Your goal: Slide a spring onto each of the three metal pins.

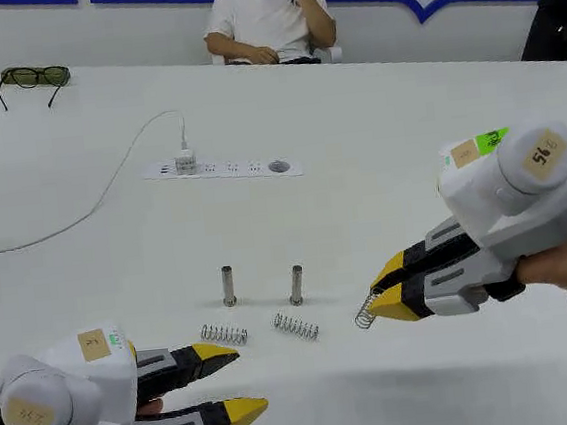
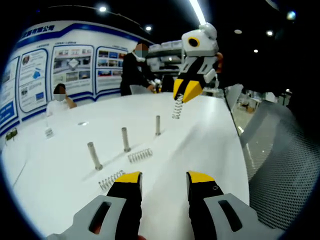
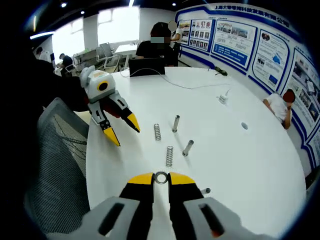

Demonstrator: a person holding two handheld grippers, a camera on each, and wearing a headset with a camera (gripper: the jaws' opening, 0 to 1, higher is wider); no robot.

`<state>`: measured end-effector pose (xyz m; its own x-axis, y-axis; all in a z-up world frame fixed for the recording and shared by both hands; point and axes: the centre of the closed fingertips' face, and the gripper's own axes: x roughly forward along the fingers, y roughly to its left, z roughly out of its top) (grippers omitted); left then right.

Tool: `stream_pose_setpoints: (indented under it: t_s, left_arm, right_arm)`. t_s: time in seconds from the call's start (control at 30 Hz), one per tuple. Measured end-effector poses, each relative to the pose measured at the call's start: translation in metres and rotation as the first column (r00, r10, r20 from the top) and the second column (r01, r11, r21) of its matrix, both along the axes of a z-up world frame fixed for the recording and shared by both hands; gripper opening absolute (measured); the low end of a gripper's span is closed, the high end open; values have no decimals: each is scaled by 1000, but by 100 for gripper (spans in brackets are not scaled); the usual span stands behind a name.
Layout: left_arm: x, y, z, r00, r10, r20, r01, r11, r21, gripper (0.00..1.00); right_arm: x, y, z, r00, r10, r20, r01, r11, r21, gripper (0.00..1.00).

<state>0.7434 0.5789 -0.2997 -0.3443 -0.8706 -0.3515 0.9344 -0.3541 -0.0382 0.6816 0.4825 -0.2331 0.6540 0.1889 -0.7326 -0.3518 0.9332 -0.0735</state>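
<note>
Right gripper point(image 1: 378, 304): jaws pinching one spring point(image 1: 365, 312) by its end. It hangs off the yellow tips to the right of the pins, and in my right gripper view it reads end-on as a ring. Left gripper point(image 1: 241, 379): jaws spread with nothing between them, low at the near-left of the counter point(image 1: 409, 160). Metal pins point(image 2: 125, 139): three, upright in a row in my left gripper view, all bare. Left loose spring point(image 1: 224, 334) and right loose spring point(image 1: 296, 326): both lie flat just in front of the pins, apart from each other, the left one close to my left tips. Open room: bare white surface runs from the pins back to the power strip point(image 1: 223, 167), and more lies to either side. Edges: the counter's rim curves past on the right of my left gripper view, with a mesh chair point(image 2: 280, 150) beyond it. A seated person point(image 1: 265, 18) is at the far rim, and glasses point(image 1: 34, 76) sit far left.
</note>
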Motion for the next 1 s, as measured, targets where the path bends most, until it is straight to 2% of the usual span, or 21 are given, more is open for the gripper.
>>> stream_pose_setpoints:
  t_s: [0.3,0.5,0.77,1.0]
  left_arm:
    - [5,-1,0,1000,19,-8,-19,1000,-5,38]
    - [8,2,-1,999,30,-11,-30,1000,-3,39]
    - [11,3,-1,999,39,-16,-39,999,-5,40]
    - [12,4,-2,999,45,-21,-45,999,-5,40]
  right_arm:
    - [0,-33,10,997,-82,-10,81,995,-56,12]
    - [2,-54,10,991,-133,-20,130,987,-92,12]
    - [6,-70,-6,985,-158,-73,148,980,-131,12]
    - [9,-76,-16,982,-164,-99,150,980,-131,12]
